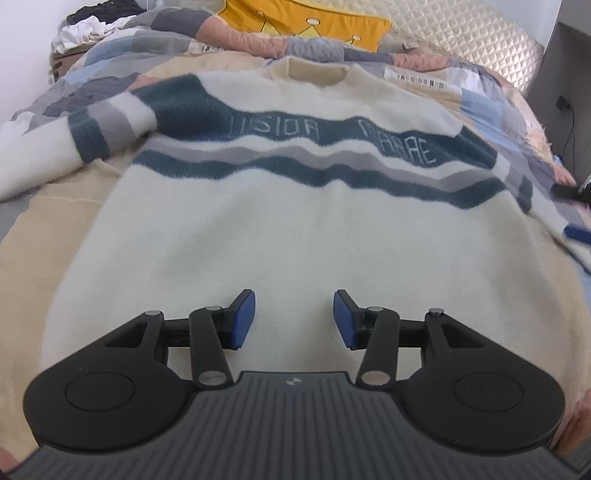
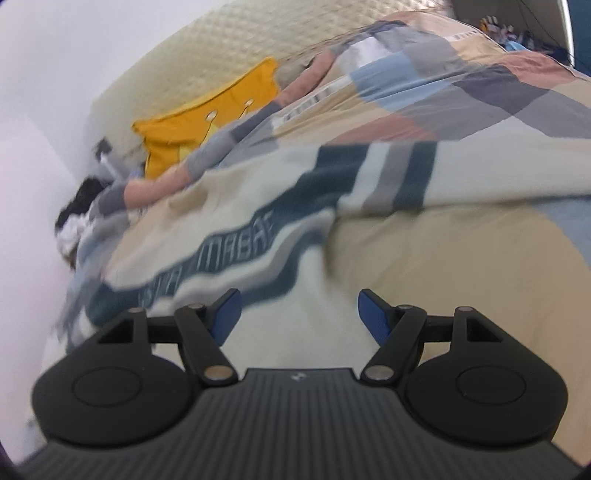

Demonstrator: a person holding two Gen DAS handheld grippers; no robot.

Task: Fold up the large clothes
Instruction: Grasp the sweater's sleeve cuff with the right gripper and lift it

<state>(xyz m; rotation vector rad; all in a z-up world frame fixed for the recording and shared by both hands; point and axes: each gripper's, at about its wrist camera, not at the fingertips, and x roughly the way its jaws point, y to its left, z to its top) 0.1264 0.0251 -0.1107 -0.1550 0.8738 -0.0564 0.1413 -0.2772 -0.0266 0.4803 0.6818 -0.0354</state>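
A cream sweater [image 1: 280, 221] with dark teal and grey wavy stripes lies spread flat, front up, on a patchwork quilt [image 1: 491, 99] on the bed, one sleeve [image 1: 110, 125] folded across its chest. The left claw [image 1: 293, 317] hangs over its lower half, spread and empty. The right claw [image 2: 299, 317] is spread wider, also empty, above the sweater's edge. A yellow pillow [image 1: 306, 22] lies near the headboard.

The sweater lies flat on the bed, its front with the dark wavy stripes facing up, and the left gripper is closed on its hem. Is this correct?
Not quite. In the left wrist view the left gripper is open, with nothing between its pads. The sweater does lie flat on the bed, stripes up.
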